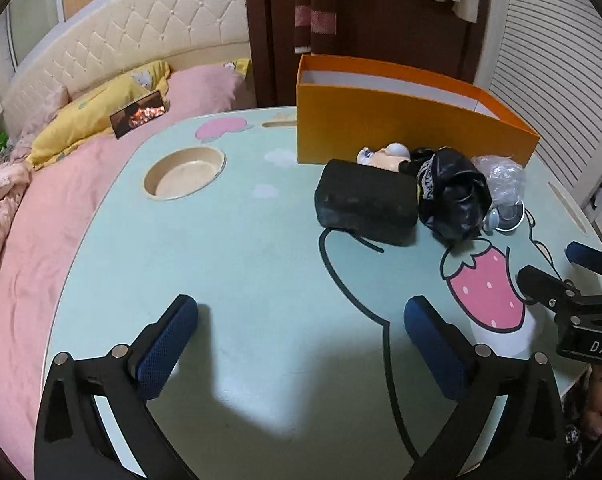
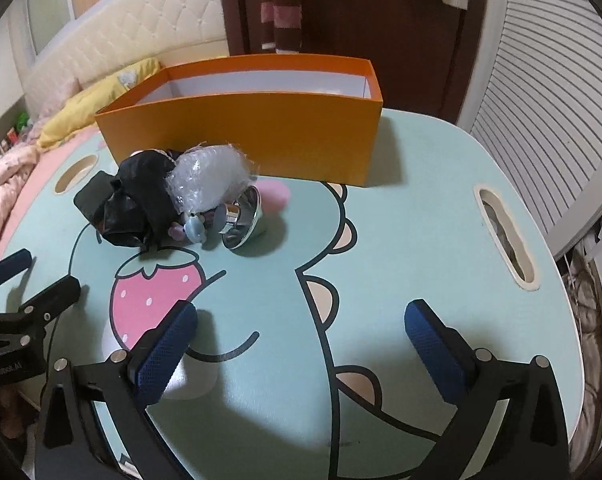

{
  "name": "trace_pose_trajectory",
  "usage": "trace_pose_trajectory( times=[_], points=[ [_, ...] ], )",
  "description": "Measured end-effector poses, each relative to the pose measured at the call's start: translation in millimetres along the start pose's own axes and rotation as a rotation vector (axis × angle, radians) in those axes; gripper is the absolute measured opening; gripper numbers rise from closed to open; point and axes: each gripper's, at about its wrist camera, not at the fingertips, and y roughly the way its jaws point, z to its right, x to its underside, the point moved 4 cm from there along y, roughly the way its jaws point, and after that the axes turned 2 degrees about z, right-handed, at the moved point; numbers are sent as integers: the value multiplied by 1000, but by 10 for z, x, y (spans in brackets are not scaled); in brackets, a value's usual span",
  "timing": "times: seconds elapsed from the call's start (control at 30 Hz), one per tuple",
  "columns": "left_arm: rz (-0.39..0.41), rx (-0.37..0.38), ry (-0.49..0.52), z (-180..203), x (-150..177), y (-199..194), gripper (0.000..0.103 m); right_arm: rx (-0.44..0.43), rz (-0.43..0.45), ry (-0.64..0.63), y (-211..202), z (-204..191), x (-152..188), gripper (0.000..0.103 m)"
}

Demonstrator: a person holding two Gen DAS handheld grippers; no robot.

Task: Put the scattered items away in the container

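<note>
An open orange box (image 1: 405, 128) (image 2: 269, 140) stands at the back of the pale green lap table (image 1: 229, 264) (image 2: 421, 240). In front of it lies a heap: a black block (image 1: 365, 202), a crumpled black bag (image 1: 453, 196) (image 2: 137, 204), clear bubble wrap (image 1: 501, 178) (image 2: 209, 180), a shiny metal cup (image 2: 245, 220), a small white figure (image 1: 389, 154) and small pastel pieces (image 2: 189, 230). My left gripper (image 1: 301, 322) is open over bare table, short of the heap. My right gripper (image 2: 301, 322) is open too, nothing between its blue pads. Each shows at the edge of the other's view.
A bed with a pink cover (image 1: 61, 216), a yellow pillow (image 1: 101, 116) and a photo card (image 1: 139, 114) lies left of the table. The table has a round cup recess (image 1: 185, 174) and a slot (image 2: 505, 236). A slatted white door (image 2: 541, 80) stands to the right.
</note>
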Motion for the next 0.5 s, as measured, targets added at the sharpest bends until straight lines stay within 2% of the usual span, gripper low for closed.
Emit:
trace_pose_trajectory(
  times=[0.5],
  points=[
    [16, 1, 0, 3, 6, 12, 103, -1, 18, -2, -38, -5, 28, 103]
  ],
)
